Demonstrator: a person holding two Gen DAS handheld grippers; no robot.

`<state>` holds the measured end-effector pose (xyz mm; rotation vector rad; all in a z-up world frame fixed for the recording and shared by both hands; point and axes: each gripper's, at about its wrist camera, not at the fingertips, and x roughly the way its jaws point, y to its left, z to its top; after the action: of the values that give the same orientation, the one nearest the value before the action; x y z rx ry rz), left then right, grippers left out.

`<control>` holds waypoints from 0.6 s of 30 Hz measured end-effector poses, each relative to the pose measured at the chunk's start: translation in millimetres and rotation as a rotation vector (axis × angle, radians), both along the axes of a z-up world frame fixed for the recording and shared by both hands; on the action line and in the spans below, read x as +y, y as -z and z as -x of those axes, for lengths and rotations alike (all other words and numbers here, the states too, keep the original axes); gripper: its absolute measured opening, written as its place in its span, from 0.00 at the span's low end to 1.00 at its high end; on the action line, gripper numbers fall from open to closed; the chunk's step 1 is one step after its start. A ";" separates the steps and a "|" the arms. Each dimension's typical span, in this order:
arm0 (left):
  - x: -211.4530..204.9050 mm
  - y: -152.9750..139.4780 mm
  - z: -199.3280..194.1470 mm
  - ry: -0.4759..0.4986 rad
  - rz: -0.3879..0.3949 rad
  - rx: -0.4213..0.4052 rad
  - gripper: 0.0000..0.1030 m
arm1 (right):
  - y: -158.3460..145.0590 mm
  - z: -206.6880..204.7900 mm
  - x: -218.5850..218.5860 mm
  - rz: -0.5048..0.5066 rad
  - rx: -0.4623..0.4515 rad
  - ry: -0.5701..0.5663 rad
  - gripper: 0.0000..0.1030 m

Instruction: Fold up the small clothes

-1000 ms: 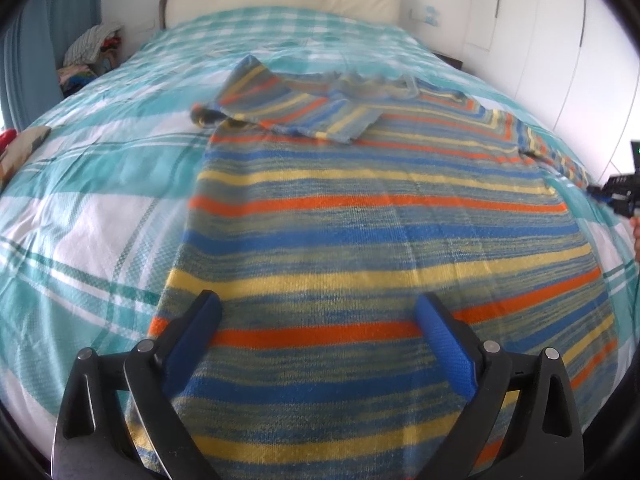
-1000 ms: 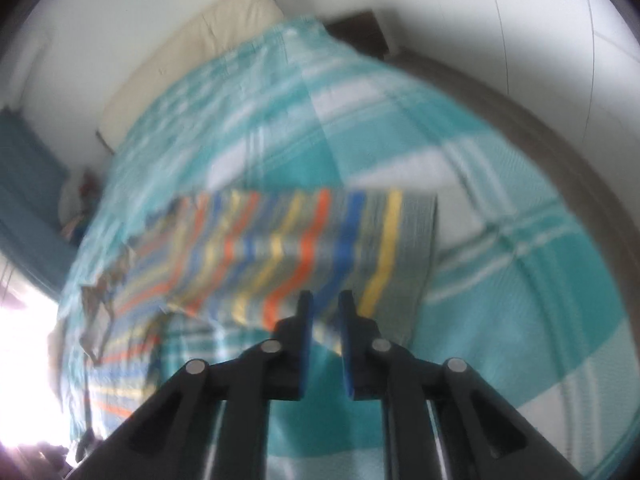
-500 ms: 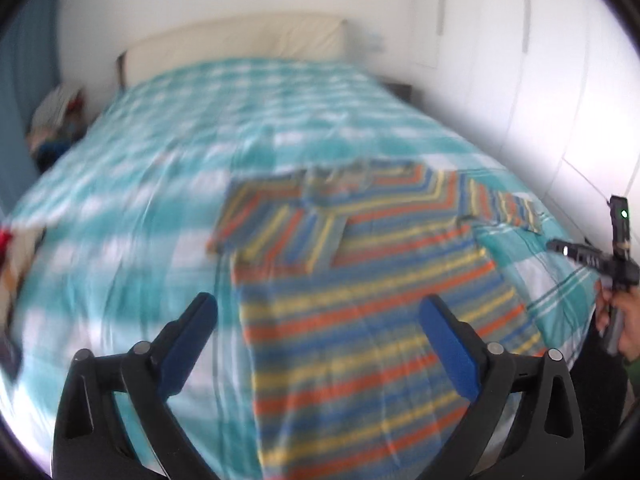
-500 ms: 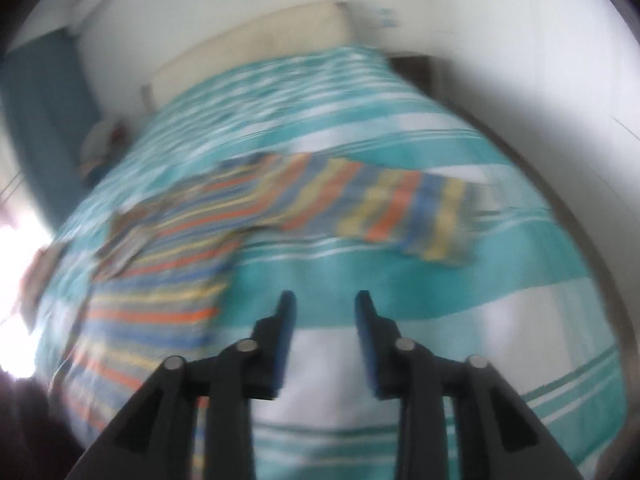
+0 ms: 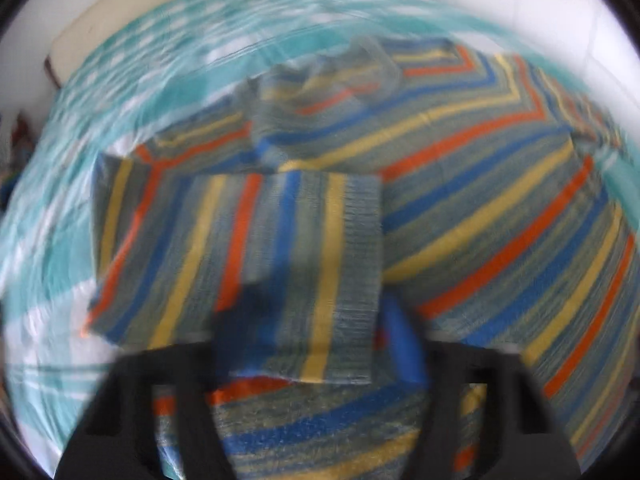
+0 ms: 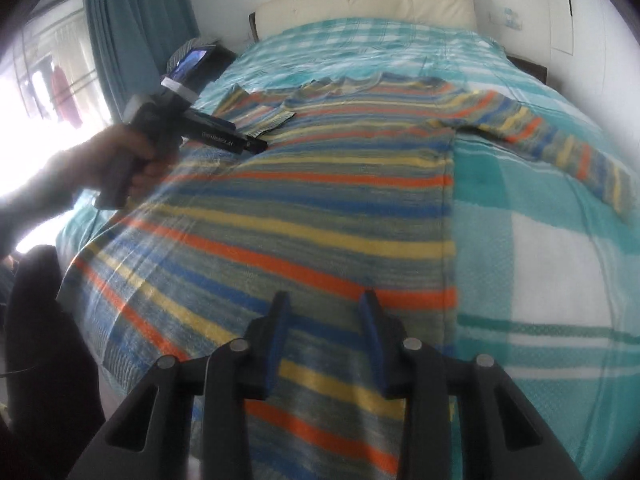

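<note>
striped sweater lies spread flat across the bed's teal and white checked cover, its neck toward the cream headboard and its hem toward us. on the right side, one sleeve stretches out over the cover, away from the body of the knit. the other sleeve is folded in over the chest, its ribbed cuff end lying on the stripes.

our left gripper sits right at that folded sleeve; its jaws have just been closing, and the cuff end lies between the blue pads. the left wrist view is smeared, so we cannot tell whether the pads actually press the knit. from the right wrist view we see this same gripper held in our left hand, tips down at the cuff near the sweater's shoulder.

our right gripper hovers over the lower part of the sweater, near its right side edge. its jaws stand partly apart, with nothing between the pads but the stripes seen below. they have just been opening.

teal curtain hangs beside the bright window on the left.
</note>
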<state>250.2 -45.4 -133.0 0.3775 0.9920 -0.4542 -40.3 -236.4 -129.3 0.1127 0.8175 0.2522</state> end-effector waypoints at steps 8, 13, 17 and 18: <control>171.0 -69.7 -12.8 -0.467 0.376 -0.018 0.03 | 0.3 2.1 5.8 0.021 -0.018 0.013 0.36; 306.7 -44.2 -5.5 -0.855 0.427 -0.001 0.03 | 3.4 -0.7 9.8 0.019 -0.019 0.017 0.42; 333.8 -3.2 -0.8 -0.928 0.466 0.079 0.02 | 4.7 -2.3 15.0 0.049 -0.025 0.019 0.44; 335.0 3.1 -1.7 -0.934 0.483 0.087 0.02 | 4.9 -2.1 15.9 0.056 -0.027 0.019 0.44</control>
<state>251.9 289.6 -136.1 -0.5426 0.9929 0.1527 -38.2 -220.4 -134.1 0.0644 0.7953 0.2121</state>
